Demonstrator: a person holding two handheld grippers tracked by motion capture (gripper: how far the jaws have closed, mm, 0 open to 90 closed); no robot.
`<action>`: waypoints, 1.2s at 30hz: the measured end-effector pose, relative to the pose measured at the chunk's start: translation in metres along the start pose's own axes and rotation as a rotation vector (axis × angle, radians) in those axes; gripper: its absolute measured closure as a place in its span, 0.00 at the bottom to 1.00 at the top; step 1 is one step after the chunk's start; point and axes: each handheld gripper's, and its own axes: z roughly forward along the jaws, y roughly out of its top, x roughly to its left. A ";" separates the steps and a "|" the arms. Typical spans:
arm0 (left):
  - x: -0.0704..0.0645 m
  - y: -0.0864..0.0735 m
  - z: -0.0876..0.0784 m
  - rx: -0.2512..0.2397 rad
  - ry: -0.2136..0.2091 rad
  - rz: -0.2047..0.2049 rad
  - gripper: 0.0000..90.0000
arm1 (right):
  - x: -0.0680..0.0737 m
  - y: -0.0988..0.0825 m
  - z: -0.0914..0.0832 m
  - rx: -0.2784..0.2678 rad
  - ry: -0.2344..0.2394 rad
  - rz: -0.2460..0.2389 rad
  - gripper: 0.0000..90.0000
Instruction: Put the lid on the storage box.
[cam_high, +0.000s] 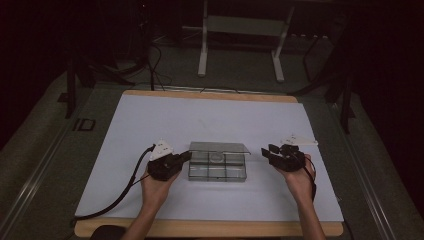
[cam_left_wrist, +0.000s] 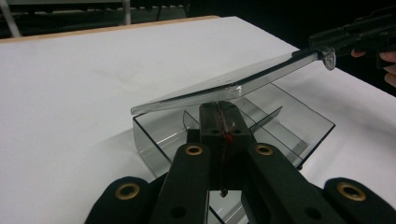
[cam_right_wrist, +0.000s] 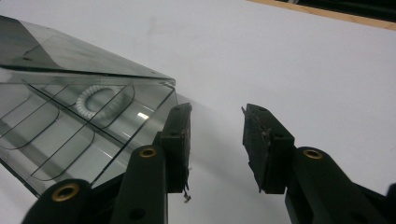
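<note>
Two black grippers are seen, each carried in a bare hand, with no sleeve on either forearm. The left gripper (cam_high: 187, 156), left of the clear box (cam_high: 218, 166), is topped by a pale three-cornered plate, and a black cable is trailed from it. The right gripper (cam_high: 267, 151), right of the box, bears a like plate. Brass-ringed screw holes are set in the black jaw arms, and flat rectangular pads (cam_right_wrist: 180, 144) are fitted.
</note>
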 end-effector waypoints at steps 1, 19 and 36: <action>0.000 0.000 0.000 0.000 0.000 0.000 1.00 | 0.000 0.000 0.000 0.000 0.000 0.000 0.69; -0.005 -0.023 -0.001 0.025 -0.005 0.008 1.00 | -0.004 -0.009 -0.004 -0.004 -0.021 0.014 0.68; -0.012 -0.039 -0.004 0.035 -0.016 0.034 1.00 | -0.003 -0.014 -0.003 -0.005 -0.017 0.021 0.68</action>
